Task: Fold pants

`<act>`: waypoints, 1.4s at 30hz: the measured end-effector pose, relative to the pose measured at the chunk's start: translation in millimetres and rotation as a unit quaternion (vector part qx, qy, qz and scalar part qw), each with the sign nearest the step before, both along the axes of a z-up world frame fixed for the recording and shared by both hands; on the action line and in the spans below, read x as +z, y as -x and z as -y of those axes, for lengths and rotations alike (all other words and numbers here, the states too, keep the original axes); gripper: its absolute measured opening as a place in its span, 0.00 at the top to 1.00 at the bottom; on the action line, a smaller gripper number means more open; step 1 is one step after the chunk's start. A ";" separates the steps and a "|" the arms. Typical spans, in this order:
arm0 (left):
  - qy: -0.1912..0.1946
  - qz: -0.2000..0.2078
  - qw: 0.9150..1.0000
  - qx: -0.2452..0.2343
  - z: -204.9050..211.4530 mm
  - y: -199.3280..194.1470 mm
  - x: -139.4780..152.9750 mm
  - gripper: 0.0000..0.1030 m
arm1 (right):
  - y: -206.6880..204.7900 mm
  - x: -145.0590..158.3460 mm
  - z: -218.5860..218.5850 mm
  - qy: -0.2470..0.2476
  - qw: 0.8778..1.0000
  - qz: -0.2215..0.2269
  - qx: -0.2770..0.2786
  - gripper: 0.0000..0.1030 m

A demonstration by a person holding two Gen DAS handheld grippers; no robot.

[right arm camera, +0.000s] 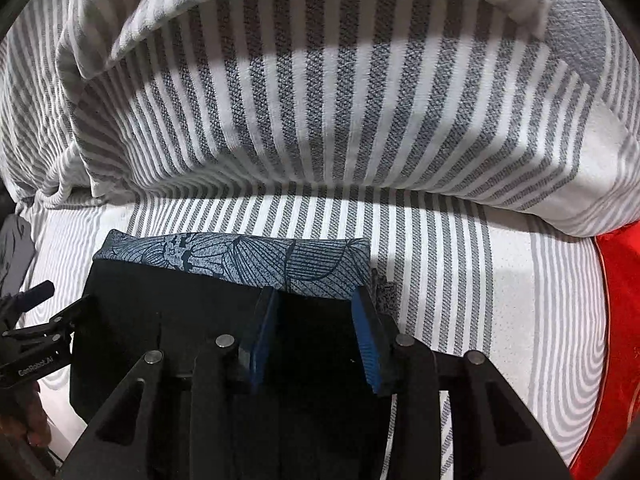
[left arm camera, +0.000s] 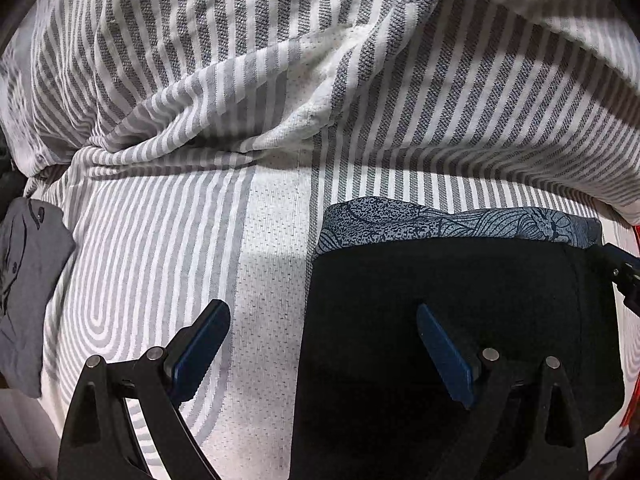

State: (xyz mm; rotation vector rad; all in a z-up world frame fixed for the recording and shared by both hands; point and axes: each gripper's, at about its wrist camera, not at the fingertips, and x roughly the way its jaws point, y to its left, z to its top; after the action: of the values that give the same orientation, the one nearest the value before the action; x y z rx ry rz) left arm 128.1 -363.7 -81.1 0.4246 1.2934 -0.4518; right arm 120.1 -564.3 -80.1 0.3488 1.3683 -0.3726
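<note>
Black pants (left arm camera: 460, 280), folded flat

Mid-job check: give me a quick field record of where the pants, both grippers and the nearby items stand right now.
surface: striped bedsheet, with a bunched striped duvet behind
pants: black pants lying flat in a compact rectangle, look folded
under pants: blue patterned fabric shows past their far edge
left gripper: open, straddling the pants' left edge, one finger over the sheet, one over the pants
right gripper: open, above the pants' far right part, nothing between its fingers
other items: grey garment at left; red object at right
</note>
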 end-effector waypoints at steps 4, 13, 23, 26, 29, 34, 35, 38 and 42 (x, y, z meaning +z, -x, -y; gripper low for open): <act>-0.003 0.003 1.000 -0.004 1.1 1.6 2.3 0.08 | 1.6 -0.7 0.2 -0.001 1.000 0.004 0.000 0.60; -0.002 0.002 1.000 -0.006 0.1 1.5 -0.3 0.08 | 1.2 -1.2 0.5 -0.002 1.000 0.004 0.004 0.59; -0.002 0.002 1.000 -0.008 0.0 0.8 -1.0 0.08 | 0.9 -3.1 -1.7 0.002 1.000 0.005 0.005 0.59; -0.001 0.001 1.000 -0.008 -0.5 0.8 -1.0 0.08 | 1.0 -3.9 -3.5 0.006 1.000 0.004 0.007 0.59; -0.001 0.001 1.000 -0.008 -0.8 0.7 -1.1 0.08 | 1.0 -4.6 -4.1 0.007 1.000 0.005 0.009 0.58; -0.001 0.001 1.000 -0.009 -1.0 0.5 -0.9 0.08 | 1.5 -1.1 -5.1 0.009 1.000 0.009 0.003 0.57; -0.001 0.001 1.000 -0.009 -0.9 0.4 -0.8 0.08 | 2.0 1.3 -5.3 0.009 1.000 0.009 0.001 0.57; -0.001 0.002 1.000 -0.009 -0.9 0.1 -1.3 0.08 | 6.5 10.6 -5.5 0.002 1.000 0.013 -0.009 0.56; -0.001 0.000 1.000 -0.004 -2.0 0.3 -2.5 0.08 | 19.9 25.9 -7.2 -0.011 0.999 0.020 -0.025 0.56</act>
State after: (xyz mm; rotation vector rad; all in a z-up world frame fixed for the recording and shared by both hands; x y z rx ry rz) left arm 127.8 -361.7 -83.5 0.4316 1.2917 -0.4580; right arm 100.2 -557.1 -54.1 0.4062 1.3269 -0.3903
